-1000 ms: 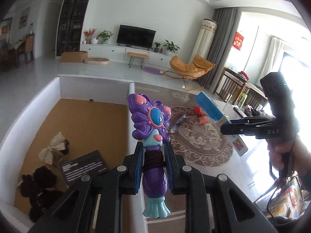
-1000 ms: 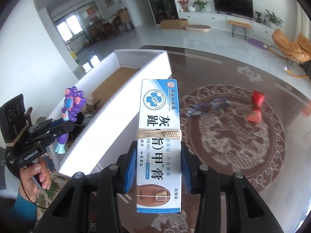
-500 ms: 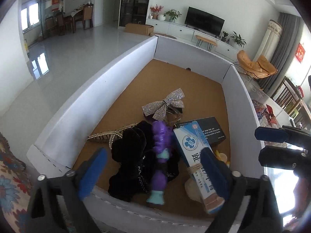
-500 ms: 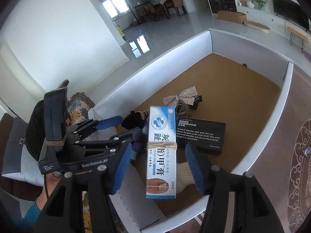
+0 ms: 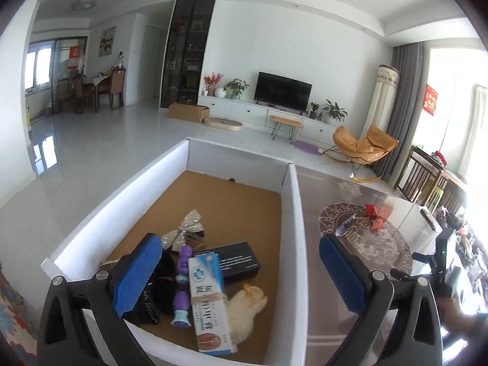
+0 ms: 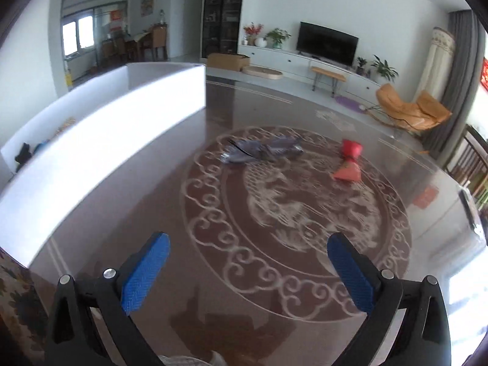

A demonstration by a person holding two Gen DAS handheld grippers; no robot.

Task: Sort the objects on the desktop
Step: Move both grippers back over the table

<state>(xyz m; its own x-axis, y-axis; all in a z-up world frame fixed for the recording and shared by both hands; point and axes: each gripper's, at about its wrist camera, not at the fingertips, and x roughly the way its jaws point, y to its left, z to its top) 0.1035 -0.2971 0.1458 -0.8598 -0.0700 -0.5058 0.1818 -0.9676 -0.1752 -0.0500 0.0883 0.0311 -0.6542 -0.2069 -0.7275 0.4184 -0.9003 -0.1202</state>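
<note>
My left gripper (image 5: 241,244) hangs open over the near end of the white box (image 5: 292,213), with nothing between its blue pads. Below it lie the purple toy (image 5: 182,286) and the blue-and-white ointment carton (image 5: 207,292), side by side on the brown floor of the box. My right gripper (image 6: 248,241) is over the patterned table; its jaws are opening and hold nothing. Ahead of it on the table lie a grey packet (image 6: 262,151) and a red bow (image 6: 349,161). The left wrist view also shows the right gripper (image 5: 427,262) at its right edge.
In the box there are also a silver bow (image 5: 183,231), a black carton (image 5: 238,257), a yellow plush toy (image 5: 247,305) and a black fabric item (image 5: 164,283). The box's white wall (image 6: 106,140) runs along the left of the right wrist view. The table's far edge (image 6: 442,170) curves at the right.
The left gripper opened and dropped the purple toy into the box. The right gripper let the ointment carton go there too, then swung away over the table.
</note>
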